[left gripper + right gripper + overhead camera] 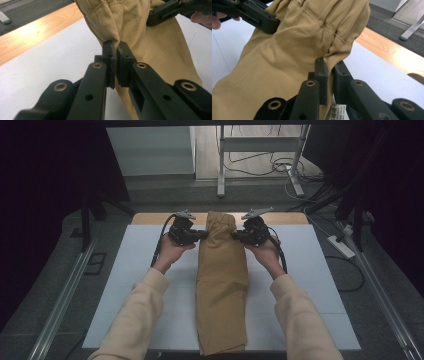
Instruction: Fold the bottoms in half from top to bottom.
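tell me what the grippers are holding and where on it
Both hold the tan trousers: left gripper pinches one side edge near the far end, right gripper the opposite edge.

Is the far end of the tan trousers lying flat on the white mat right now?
No, both grippers' fingers pinch the tan trousers and lift that end off the white mat.

Lab-style recording bay: wooden bench (150,218) topped with white board (310,285), dark curtains (45,185) either side, metal rails (60,305) along grey carpet. Cables (270,165) trail round metal stand legs (220,165); power strip (341,246) lies at right.
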`<action>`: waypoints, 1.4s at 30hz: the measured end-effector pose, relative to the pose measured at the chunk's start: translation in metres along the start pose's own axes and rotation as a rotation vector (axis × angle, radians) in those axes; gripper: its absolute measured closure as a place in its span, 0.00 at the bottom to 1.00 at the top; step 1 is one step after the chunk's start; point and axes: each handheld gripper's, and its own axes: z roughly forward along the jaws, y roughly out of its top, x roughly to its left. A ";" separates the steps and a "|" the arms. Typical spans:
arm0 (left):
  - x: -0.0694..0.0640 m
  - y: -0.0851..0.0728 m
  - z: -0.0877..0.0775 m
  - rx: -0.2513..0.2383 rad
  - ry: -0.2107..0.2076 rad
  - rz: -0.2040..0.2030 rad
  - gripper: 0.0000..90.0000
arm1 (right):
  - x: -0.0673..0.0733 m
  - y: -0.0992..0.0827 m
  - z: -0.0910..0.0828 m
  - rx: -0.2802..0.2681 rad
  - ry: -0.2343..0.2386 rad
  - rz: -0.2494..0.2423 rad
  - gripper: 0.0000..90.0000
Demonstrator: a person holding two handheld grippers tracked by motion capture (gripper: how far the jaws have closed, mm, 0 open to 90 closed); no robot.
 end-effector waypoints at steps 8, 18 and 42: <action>0.003 -0.001 0.006 0.005 0.005 0.003 0.96 | -0.004 -0.007 0.006 0.016 -0.005 0.006 0.93; 0.012 0.010 0.006 -0.016 0.021 0.008 0.96 | -0.009 0.001 0.008 -0.013 -0.031 -0.023 0.93; 0.003 -0.015 0.012 -0.020 -0.008 0.031 0.95 | -0.003 -0.023 0.012 -0.024 -0.013 -0.021 0.93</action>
